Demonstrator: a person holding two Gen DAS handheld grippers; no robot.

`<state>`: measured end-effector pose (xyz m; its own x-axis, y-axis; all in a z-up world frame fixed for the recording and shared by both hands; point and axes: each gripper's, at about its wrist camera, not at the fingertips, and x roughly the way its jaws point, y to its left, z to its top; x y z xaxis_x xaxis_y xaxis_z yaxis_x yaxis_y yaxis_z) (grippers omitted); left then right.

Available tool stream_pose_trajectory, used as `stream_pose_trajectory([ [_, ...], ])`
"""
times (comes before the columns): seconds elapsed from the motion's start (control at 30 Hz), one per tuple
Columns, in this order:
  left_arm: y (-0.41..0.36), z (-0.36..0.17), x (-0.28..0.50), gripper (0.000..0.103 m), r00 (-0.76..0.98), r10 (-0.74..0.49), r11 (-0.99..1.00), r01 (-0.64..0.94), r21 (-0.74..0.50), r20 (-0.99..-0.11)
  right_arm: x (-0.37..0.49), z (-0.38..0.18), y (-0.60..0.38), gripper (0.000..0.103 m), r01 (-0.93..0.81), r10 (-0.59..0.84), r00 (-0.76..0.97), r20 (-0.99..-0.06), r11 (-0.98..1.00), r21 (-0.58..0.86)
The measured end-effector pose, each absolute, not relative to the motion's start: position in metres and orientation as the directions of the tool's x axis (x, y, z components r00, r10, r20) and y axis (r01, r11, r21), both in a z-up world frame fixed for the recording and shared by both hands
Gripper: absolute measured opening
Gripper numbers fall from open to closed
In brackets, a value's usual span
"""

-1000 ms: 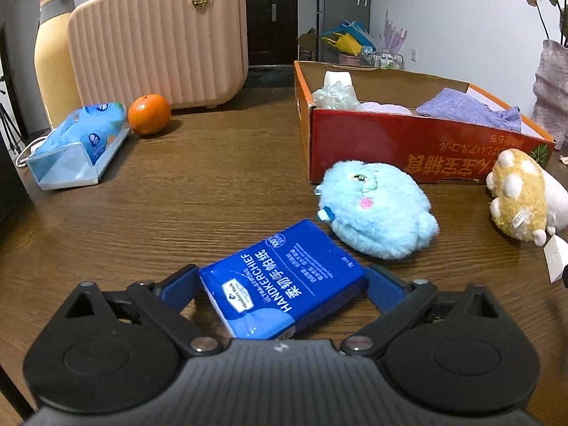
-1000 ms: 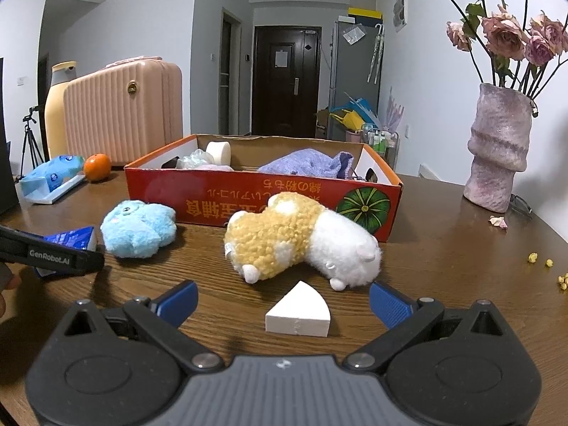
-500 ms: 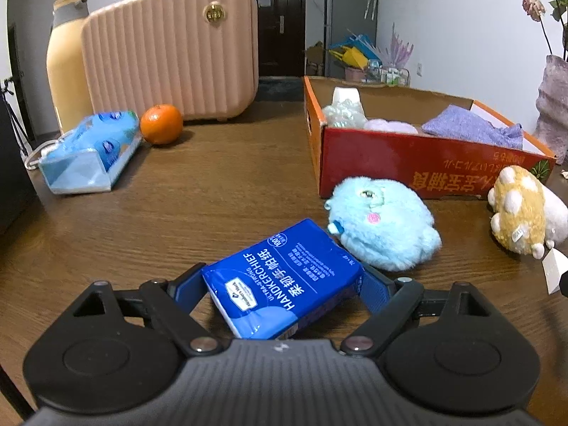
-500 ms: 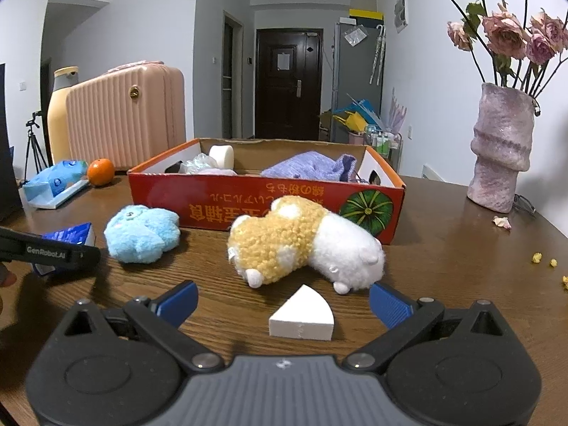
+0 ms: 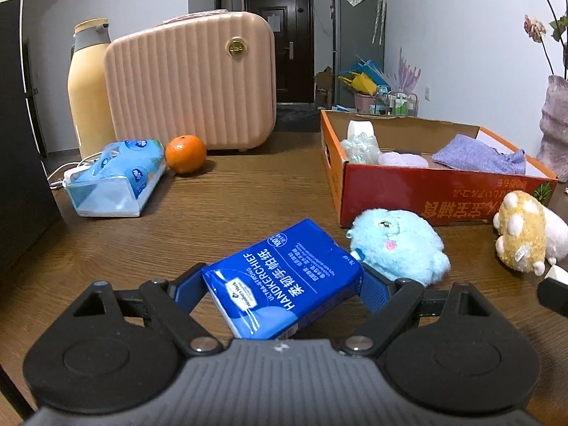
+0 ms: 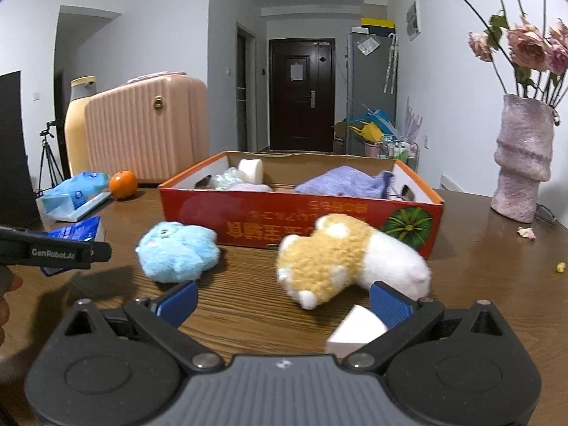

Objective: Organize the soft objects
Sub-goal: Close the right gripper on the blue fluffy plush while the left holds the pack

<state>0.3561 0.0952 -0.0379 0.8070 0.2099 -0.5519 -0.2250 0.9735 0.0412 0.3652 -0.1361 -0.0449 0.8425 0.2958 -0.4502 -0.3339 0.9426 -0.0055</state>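
Observation:
My left gripper (image 5: 282, 284) is shut on a dark blue handkerchief pack (image 5: 294, 266), both pads pressing its sides, the pack tilted and slightly off the wooden table (image 5: 230, 213). Just right of it lies a light blue plush (image 5: 397, 248), and further right a yellow and white plush (image 5: 525, 234). Behind them stands the red cardboard box (image 5: 443, 191) holding a purple cloth (image 5: 479, 154) and other soft items. My right gripper (image 6: 284, 300) is open with nothing between its fingers. A white wedge sponge (image 6: 355, 330) lies by its right finger, the yellow plush (image 6: 340, 255) just ahead.
A pink suitcase (image 5: 191, 85), a yellow flask (image 5: 88, 88), an orange (image 5: 185, 153) and a light blue tissue pack (image 5: 113, 177) stand at the back left. A vase of roses (image 6: 522, 163) stands at the right. A hand shows at the left edge of the right wrist view.
The left jaws closed onto the blue pack and raised it a little, the view tipping up. The right gripper slid left, so the white wedge now lies by its right finger.

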Motion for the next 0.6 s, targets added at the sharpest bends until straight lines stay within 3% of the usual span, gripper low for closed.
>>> stream_pose_trajectory([
  [0.6,0.13,-0.035,0.348,0.089,0.822,0.214,0.976,-0.208,0.071,-0.528,0.381,-0.05,-0.066,0.103,-0.402,0.344,0.808,-0.479,0.915,-0.021],
])
